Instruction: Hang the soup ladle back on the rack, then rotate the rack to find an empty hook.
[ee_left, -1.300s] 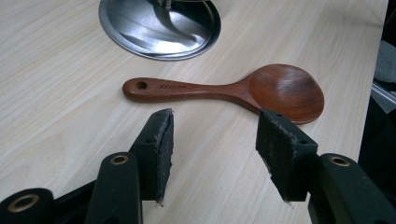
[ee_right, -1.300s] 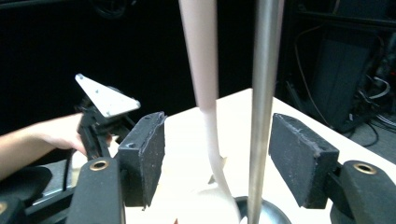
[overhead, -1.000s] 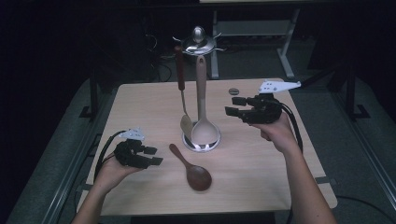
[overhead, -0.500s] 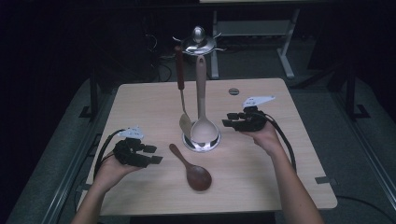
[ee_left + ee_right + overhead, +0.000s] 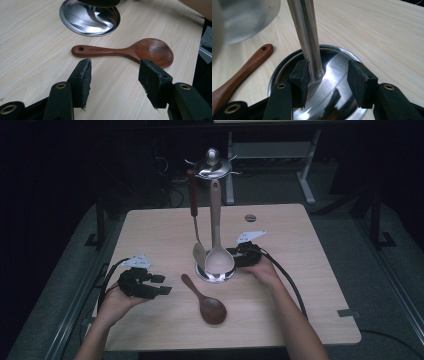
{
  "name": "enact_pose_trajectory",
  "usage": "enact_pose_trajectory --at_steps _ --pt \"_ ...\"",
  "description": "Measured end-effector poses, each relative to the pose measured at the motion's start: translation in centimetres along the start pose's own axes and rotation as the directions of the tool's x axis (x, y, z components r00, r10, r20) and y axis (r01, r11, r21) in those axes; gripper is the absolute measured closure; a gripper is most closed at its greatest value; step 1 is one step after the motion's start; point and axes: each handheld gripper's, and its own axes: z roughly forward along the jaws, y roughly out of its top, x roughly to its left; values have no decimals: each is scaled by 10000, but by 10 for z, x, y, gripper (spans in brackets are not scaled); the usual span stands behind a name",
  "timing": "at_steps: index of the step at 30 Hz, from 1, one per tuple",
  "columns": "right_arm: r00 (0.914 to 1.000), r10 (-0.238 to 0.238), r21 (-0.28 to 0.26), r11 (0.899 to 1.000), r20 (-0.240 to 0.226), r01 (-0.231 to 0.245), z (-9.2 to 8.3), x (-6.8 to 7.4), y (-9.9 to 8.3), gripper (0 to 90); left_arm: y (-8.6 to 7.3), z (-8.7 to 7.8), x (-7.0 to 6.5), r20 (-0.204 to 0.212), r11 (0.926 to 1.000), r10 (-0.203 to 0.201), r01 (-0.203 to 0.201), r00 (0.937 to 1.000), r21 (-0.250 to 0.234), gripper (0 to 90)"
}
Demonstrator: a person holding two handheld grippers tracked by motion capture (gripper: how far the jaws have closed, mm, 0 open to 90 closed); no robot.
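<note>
A steel utensil stand (image 5: 216, 275) rises mid-table, with a beige ladle (image 5: 218, 260) and a red-handled metal utensil (image 5: 192, 200) hanging from its top. A brown wooden spoon (image 5: 205, 302) lies flat in front of it. My right gripper (image 5: 233, 258) is low at the stand's right side. In the right gripper view its jaws (image 5: 328, 62) straddle the pole (image 5: 308, 32) over the base dish (image 5: 337, 82); they have just been opening, with the pole close to the left pad and clear of the right. My left gripper (image 5: 162, 285) hovers open, the spoon (image 5: 120, 51) lying just beyond its pads.
A small dark round disc (image 5: 250, 218) lies near the far edge of the wooden table (image 5: 310, 285). A strip of grey tape (image 5: 347, 312) marks the right edge. A metal frame stands on the dark floor behind.
My right hand has come down and leftward from above the table to the foot of the stand. The left hand and the wooden spoon have stayed put.
</note>
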Motion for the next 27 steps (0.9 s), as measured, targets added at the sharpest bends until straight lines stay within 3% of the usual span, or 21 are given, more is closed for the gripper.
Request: enact_pose_trajectory --at_steps 4,9,13,22,27 --pt "9998 -19 83 10000 -220 20 11 3 -1 526 1 -2 -1 -11 10000 52 -52 10000 -4 436" --pt "9990 -327 178 9993 -302 332 18 10 0 665 6 -5 -3 -11 9999 67 -67 10000 -76 436" --pt "9987 -391 283 9988 -311 400 20 12 0 712 16 -9 -5 -40 9997 201 -201 9998 -154 436" --pt "9986 -499 344 9981 -158 505 20 15 0 722 54 -22 -11 -89 9971 586 -590 9982 -485 461" --pt "9988 -487 348 9982 -87 490 20 16 0 722 84 -35 -15 126 9933 928 -917 9956 -702 606"
